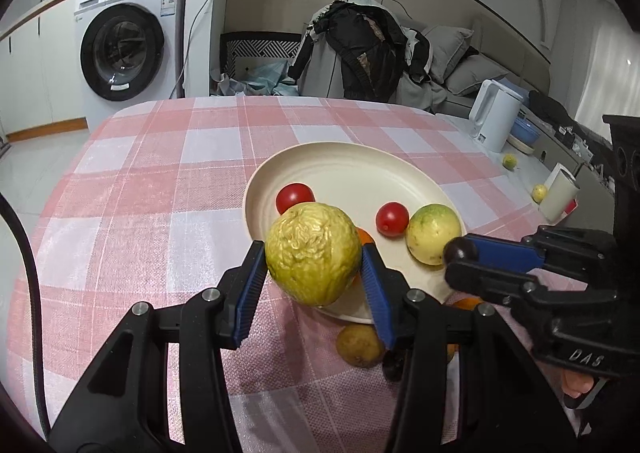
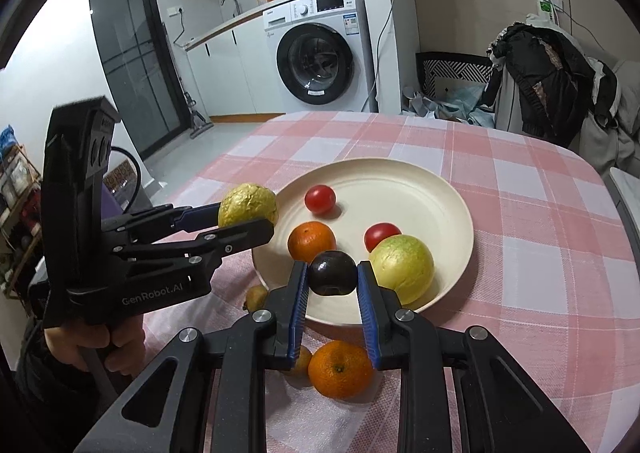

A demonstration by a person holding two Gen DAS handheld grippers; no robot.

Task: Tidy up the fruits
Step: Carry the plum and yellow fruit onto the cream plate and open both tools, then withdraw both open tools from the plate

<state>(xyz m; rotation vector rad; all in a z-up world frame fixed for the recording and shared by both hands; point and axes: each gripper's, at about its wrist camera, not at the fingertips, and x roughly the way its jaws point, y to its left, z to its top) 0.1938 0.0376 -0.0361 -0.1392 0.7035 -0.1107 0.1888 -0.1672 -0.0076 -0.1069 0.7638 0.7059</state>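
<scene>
My left gripper (image 1: pixel 314 257) is shut on a wrinkled yellow-green fruit (image 1: pixel 313 254), held above the near left rim of the cream plate (image 1: pixel 352 169); the same fruit (image 2: pixel 248 205) shows in the right wrist view. My right gripper (image 2: pixel 333 273) is shut on a small dark plum (image 2: pixel 333 273), just over the plate's near edge. On the plate (image 2: pixel 420 193) lie two red tomatoes (image 2: pixel 320 199) (image 2: pixel 382 235), an orange (image 2: pixel 311 241) and a smooth yellow-green fruit (image 2: pixel 403 269).
Pink checked cloth (image 1: pixel 160 193) covers the table. Near the front edge lie an orange (image 2: pixel 340 369), a brownish-yellow fruit (image 1: pixel 359 345) and a dark fruit (image 1: pixel 394 367). A white kettle (image 1: pixel 494 115) and a white cup (image 1: pixel 560 195) stand on a side surface at the right.
</scene>
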